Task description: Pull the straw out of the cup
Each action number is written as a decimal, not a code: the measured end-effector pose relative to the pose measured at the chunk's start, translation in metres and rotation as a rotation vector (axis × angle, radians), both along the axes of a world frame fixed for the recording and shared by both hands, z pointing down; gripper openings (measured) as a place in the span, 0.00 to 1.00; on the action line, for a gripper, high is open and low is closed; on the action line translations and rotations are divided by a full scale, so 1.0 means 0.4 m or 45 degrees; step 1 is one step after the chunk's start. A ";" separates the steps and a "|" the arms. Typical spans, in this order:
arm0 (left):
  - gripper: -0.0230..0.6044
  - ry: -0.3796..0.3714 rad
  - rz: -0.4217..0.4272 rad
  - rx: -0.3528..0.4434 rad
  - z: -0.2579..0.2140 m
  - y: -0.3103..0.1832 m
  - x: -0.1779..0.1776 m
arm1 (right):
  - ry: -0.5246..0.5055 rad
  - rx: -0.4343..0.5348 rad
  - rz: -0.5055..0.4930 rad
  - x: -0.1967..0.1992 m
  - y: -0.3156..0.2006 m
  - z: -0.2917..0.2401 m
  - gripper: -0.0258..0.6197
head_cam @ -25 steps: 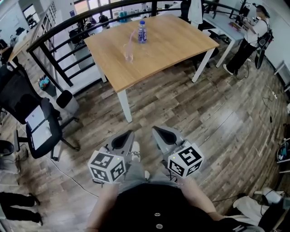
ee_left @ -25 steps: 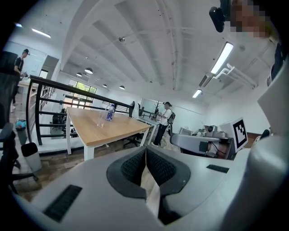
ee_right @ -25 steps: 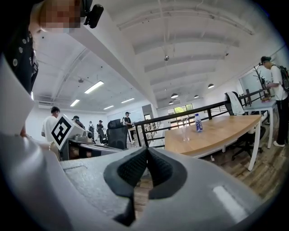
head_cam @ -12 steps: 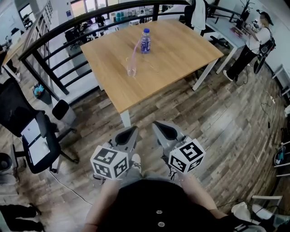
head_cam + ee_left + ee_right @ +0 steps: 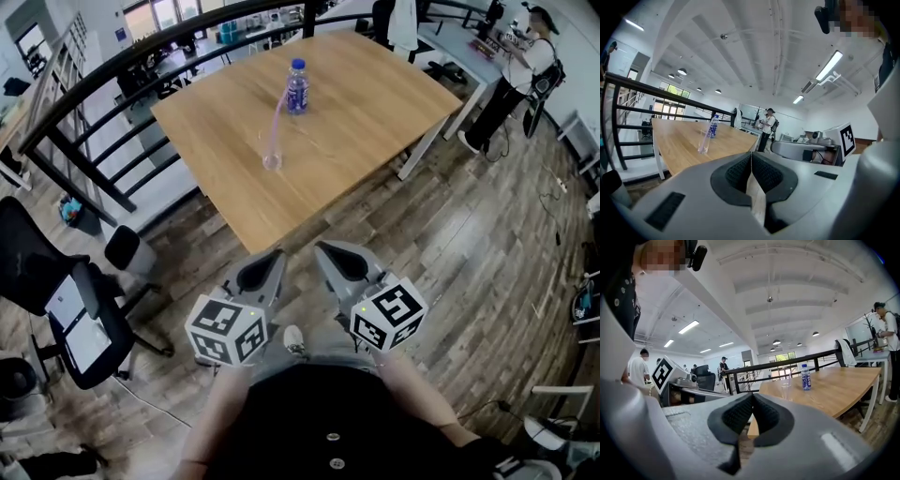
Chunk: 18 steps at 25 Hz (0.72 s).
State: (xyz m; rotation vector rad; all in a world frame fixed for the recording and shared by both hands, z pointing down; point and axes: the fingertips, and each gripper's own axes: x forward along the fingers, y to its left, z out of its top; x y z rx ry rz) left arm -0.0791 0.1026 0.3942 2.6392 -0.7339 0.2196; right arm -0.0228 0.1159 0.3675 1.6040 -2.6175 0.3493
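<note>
Left tongs (image 5: 270,258) and right tongs (image 5: 326,251) both pressed together, nothing pinched, side by side near the bench (image 5: 375,103) edge. Clear cup (image 5: 272,156) holding pink straw (image 5: 278,117) stands mid-bench, water bottle (image 5: 297,86) farther back.

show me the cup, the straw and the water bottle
cup (image 5: 269,156), head view, clear side wall
straw (image 5: 278,120), head view, pink stem above the cup
water bottle (image 5: 297,92), head view, blue label
</note>
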 end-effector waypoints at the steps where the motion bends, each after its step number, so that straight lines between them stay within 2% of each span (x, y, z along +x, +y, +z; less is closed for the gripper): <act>1: 0.07 0.000 0.003 -0.004 0.003 -0.007 0.000 | -0.003 0.001 0.005 0.000 -0.006 0.000 0.04; 7: 0.07 -0.004 0.011 -0.043 0.024 -0.033 -0.007 | -0.023 -0.036 0.041 0.006 -0.019 0.025 0.04; 11: 0.07 -0.011 0.000 -0.066 0.041 -0.059 -0.010 | -0.034 -0.018 0.079 0.025 -0.049 0.033 0.04; 18: 0.07 -0.013 -0.047 -0.084 0.056 -0.153 -0.002 | -0.057 -0.005 0.063 0.052 -0.160 0.039 0.04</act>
